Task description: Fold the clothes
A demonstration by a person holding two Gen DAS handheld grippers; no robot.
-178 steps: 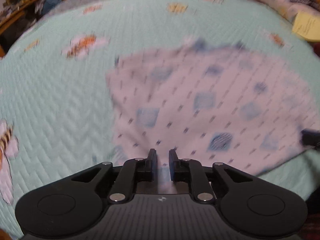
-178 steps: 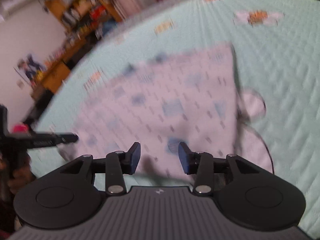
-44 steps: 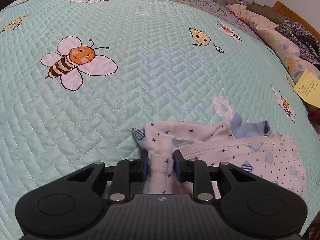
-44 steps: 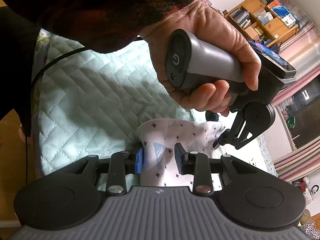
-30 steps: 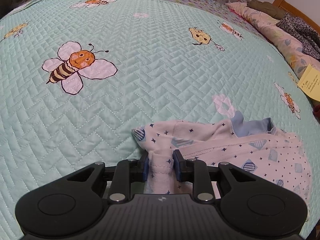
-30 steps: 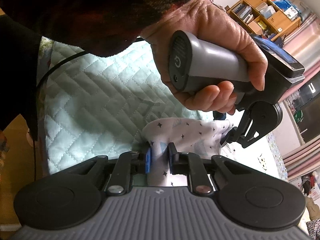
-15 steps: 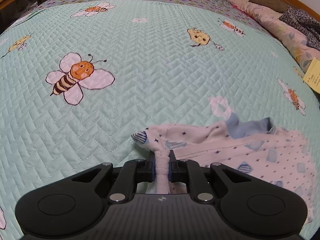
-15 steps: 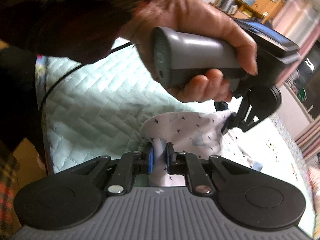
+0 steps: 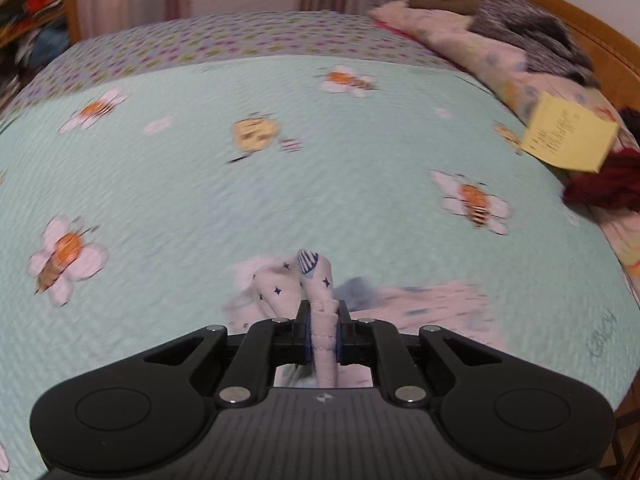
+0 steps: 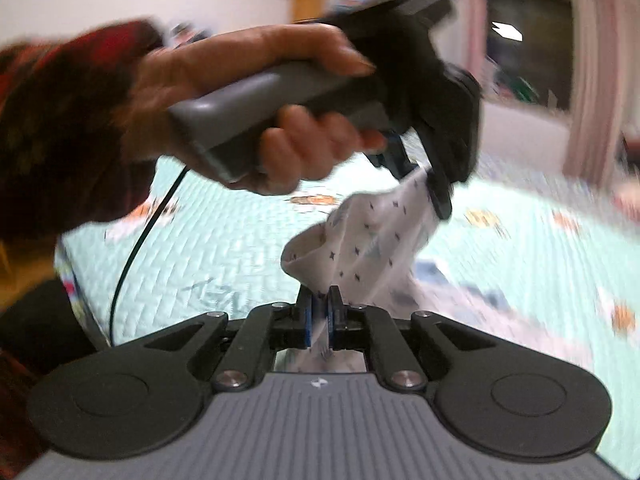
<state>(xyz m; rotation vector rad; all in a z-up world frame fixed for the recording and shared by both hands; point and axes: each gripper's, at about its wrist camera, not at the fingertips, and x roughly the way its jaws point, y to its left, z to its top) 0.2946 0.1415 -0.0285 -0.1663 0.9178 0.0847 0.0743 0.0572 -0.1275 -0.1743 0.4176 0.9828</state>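
Note:
A white garment with small dark stars and blue patches [image 9: 316, 280] lies partly on the mint bee-print bedspread [image 9: 280, 184], with one edge lifted. My left gripper [image 9: 322, 312] is shut on a bunched fold of it. In the right wrist view the same garment [image 10: 372, 240] hangs stretched between both tools. My right gripper [image 10: 319, 300] has its jaws closing, pads pressing on the cloth's edge. The left gripper [image 10: 420, 180] appears above it, held by a person's hand [image 10: 280, 120], pinching the upper corner. Both views are blurred by motion.
Pillows and a dark knit [image 9: 500, 40] lie along the wooden headboard [image 9: 560, 24] at the right. A yellow note [image 9: 568, 136] and dark red cloth [image 9: 608, 184] sit near them. A black cable [image 10: 136, 248] hangs from the hand. Shelves stand behind the bed.
Both grippers pinched tighter and rose, lifting the garment's edge off the bedspread. The right wrist rolled, so the bed now lies level in its view.

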